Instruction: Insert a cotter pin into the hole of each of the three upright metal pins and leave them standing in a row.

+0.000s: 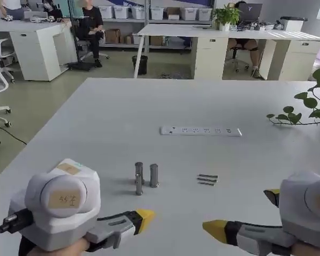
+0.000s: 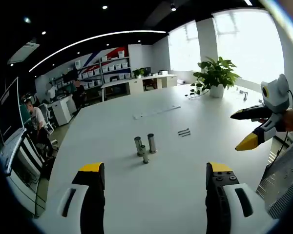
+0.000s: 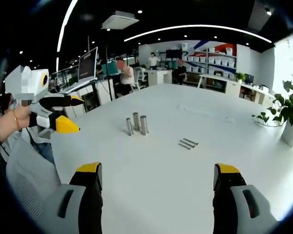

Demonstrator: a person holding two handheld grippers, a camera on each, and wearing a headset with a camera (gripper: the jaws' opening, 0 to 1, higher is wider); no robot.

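Observation:
Three upright metal pins (image 1: pixel 144 177) stand clustered on the white table (image 1: pixel 149 117), also seen as metal pins (image 2: pixel 144 145) and metal pins (image 3: pixel 136 124). A few cotter pins (image 1: pixel 207 179) lie flat to their right, showing again as cotter pins (image 2: pixel 184 132) and cotter pins (image 3: pixel 187 143). My left gripper (image 2: pixel 154 175) is open and empty, near the table's front edge, left of the pins. My right gripper (image 3: pixel 156 176) is open and empty, at the front right. In the head view the left gripper's yellow tip (image 1: pixel 145 215) and the right gripper's yellow tip (image 1: pixel 212 226) point toward each other.
A white power strip (image 1: pixel 200 130) lies farther back on the table. A potted plant (image 2: pixel 214 75) stands at the table's right side, its leaves (image 1: pixel 309 104) reaching in. Desks, chairs, shelves and seated people fill the room beyond.

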